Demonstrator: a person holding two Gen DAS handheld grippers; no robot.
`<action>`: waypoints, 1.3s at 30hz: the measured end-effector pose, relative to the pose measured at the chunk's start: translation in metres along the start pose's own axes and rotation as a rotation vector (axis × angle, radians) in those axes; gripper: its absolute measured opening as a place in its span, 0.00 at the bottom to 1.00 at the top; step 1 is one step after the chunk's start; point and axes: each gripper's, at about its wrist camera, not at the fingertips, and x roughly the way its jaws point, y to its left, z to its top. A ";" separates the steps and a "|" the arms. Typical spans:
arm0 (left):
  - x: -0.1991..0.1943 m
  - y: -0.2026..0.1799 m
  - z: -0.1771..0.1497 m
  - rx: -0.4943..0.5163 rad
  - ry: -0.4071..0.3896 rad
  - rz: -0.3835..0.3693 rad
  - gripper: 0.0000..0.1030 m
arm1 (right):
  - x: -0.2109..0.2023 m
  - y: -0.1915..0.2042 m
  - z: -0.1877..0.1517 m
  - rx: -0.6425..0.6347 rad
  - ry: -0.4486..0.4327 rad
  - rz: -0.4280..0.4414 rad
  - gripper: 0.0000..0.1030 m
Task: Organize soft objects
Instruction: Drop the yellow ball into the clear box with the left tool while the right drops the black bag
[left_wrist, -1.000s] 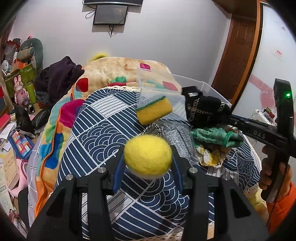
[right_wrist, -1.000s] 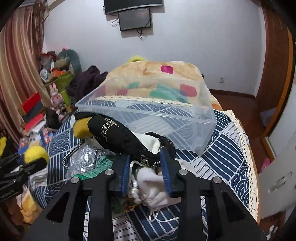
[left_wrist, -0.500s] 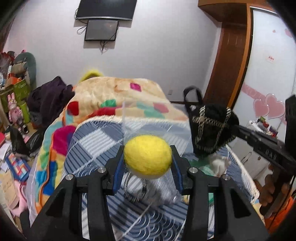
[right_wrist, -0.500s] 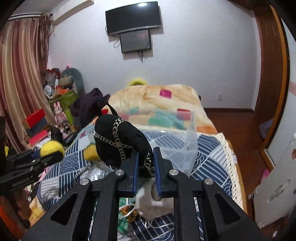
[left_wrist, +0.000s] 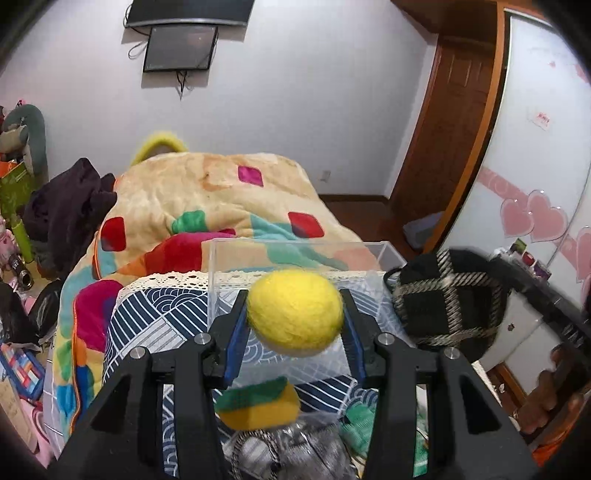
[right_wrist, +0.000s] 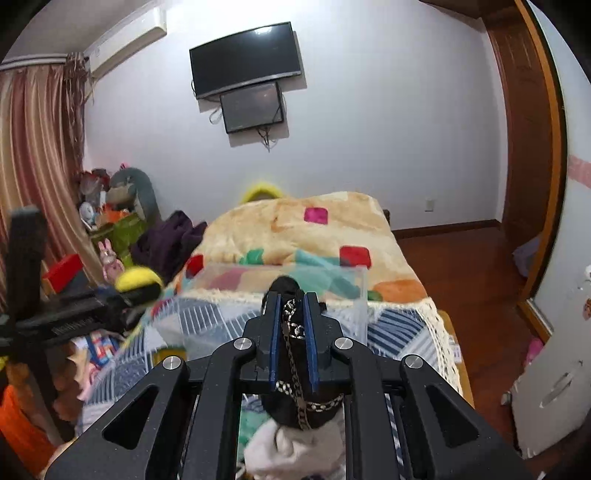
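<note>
My left gripper is shut on a yellow felt ball and holds it in the air just in front of a clear plastic bin on the bed. My right gripper is shut on a black soft pouch with a chain pattern, lifted beside the bin. The pouch also shows in the left wrist view, to the right of the ball. The ball and the left gripper show in the right wrist view. A yellow-green sponge lies below the ball.
The bed has a blue patterned cloth and a colourful blanket behind the bin. White and green soft items lie near the front. Clutter stands left of the bed. A wooden door is at the right.
Both grippers have risen and moved forward toward the bin, each carrying its object. The sponge and the pile now lie below the left gripper.
</note>
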 end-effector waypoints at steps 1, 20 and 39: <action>0.005 0.000 0.001 0.004 0.012 0.002 0.44 | -0.002 0.000 0.003 -0.002 -0.008 0.001 0.11; 0.092 -0.006 0.003 0.119 0.230 -0.013 0.44 | 0.106 0.008 -0.007 -0.088 0.246 -0.029 0.10; 0.069 -0.005 0.004 0.119 0.167 0.007 0.69 | 0.092 0.002 -0.014 -0.142 0.296 -0.033 0.54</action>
